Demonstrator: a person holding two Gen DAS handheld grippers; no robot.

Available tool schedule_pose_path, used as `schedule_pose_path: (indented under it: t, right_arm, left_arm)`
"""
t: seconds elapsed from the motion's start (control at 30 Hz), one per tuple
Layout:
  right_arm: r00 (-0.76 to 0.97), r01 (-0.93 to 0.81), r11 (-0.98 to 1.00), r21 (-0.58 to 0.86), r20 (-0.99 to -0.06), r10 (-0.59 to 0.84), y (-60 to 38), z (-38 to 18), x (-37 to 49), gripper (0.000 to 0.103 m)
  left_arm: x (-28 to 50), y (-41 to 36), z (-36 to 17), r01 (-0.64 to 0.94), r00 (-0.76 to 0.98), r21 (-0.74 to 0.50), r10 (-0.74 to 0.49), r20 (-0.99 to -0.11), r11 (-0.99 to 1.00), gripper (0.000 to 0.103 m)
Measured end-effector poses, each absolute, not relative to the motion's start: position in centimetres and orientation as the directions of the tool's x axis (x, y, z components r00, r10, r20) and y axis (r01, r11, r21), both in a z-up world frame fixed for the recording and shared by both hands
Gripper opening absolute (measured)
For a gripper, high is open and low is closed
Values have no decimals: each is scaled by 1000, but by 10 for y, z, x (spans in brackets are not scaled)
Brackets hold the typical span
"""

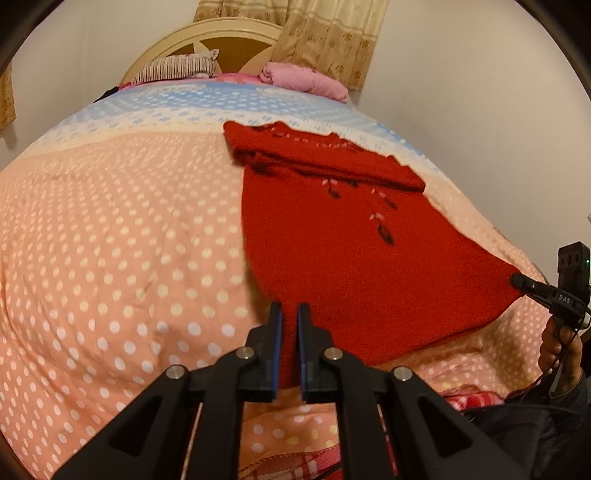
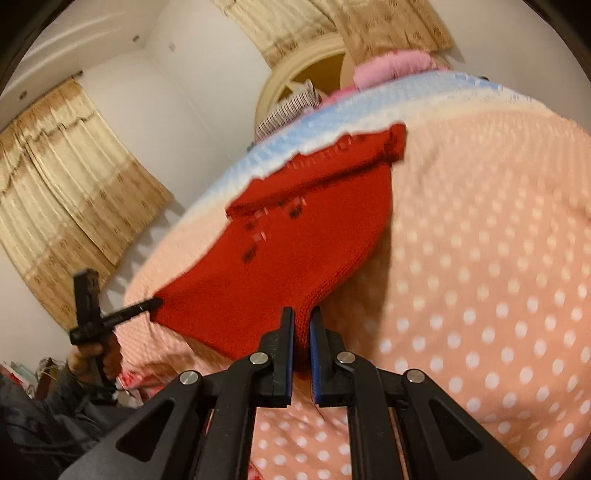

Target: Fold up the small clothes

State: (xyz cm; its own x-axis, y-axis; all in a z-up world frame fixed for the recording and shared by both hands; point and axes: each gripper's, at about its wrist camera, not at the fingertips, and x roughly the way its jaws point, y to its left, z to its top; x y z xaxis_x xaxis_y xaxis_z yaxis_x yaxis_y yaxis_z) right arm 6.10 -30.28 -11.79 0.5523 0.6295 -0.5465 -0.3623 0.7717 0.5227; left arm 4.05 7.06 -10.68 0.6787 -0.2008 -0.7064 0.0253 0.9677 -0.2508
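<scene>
A red knitted garment (image 1: 332,258) lies spread on the bed (image 1: 110,258), over a peach bedspread with white dots, towards the bed's right side in the left wrist view. Its far end, near the blue band of the bedspread, is already folded over on itself; the near hem is lifted off the bedspread at both corners.

The left gripper (image 1: 290,314) has its jaws closed on the hem's left corner, the red knit pinched between the blue pads (image 1: 277,347). In the right wrist view this same tool shows at the left, its tips at the garment's corner, held in a hand (image 2: 94,360).

The right gripper (image 2: 301,317) is likewise clamped on the hem's other corner, red knit squeezed between its pads. The hem hangs stretched between the two tools, sagging a little in the middle.

At the head of the bed sit a striped pillow (image 1: 173,68) and a pink bundle (image 1: 306,79) against a cream headboard (image 1: 207,37), with beige curtains (image 1: 325,33) behind
</scene>
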Motion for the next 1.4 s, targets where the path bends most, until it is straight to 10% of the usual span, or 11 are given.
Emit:
schedule_pose_path:
  t: [0.43, 1.4]
  right_arm:
    - [606, -420, 683, 598, -376, 701, -317, -55, 74, 7]
    - [673, -374, 683, 627, -323, 665, -306, -14, 212, 7]
  left_arm:
    - [42, 72, -47, 109, 772, -380, -319, -550, 919, 7]
    - [177, 112, -12, 55, 808, -400, -276, -521, 915, 7]
